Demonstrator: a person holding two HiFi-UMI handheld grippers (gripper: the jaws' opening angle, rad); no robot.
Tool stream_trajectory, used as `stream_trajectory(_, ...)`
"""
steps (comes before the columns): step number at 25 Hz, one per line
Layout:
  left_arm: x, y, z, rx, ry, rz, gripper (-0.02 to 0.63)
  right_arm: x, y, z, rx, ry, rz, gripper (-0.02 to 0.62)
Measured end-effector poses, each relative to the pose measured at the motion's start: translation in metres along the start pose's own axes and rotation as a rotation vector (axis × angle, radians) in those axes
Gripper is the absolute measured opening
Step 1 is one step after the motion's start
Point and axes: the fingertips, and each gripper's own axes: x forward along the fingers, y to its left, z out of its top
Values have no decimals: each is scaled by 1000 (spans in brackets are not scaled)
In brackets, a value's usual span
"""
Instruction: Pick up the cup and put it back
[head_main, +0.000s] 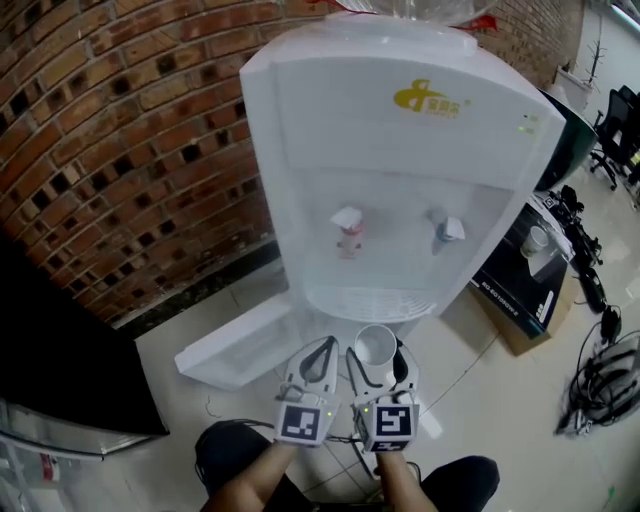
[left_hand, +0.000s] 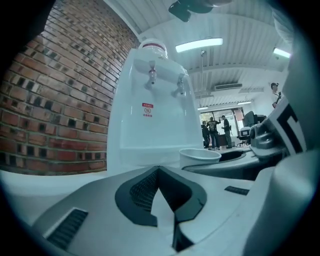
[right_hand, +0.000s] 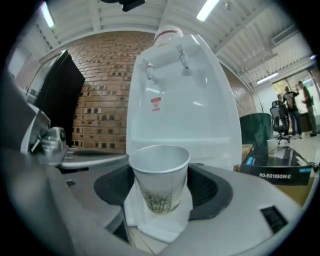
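White water dispenser (head_main: 400, 170) against brick wall (head_main: 110, 150); printed box (head_main: 525, 275) beside it, cables (head_main: 605, 385) on floor.

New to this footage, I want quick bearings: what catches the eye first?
A tall white plastic water dispenser fills the middle, backed by a red-brown brick wall at left. In front of it, the right gripper clasps a white paper cup; the left gripper alongside is shut, empty.

Brick wall (head_main: 100, 150), pale floor (head_main: 478, 395)

Ahead of the fingers (head_main: 318, 365) the dispenser (head_main: 400, 180) blocks passage; wall (head_main: 120, 150) closes the left, box (head_main: 525, 275) the right; floor (head_main: 480, 400) between lies open.
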Motion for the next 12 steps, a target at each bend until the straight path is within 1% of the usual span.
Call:
stream_trajectory(3, 1, -2, 7, 18, -13, -8, -6, -1, 5, 8, -12, -7, 11, 337)
stream_trajectory(6, -1, -1, 25, 11, -47, -2, -7, -6, 11, 21, -18, -9, 20, 337)
stream_trajectory(8, -4, 1, 40, 15, -61, 3, -6, -11, 17, 39, -9, -13, 28, 337)
stream_trajectory(12, -6, 1, 75, 36, -50, -4, -6, -19, 25, 84, 12, -21, 32, 337)
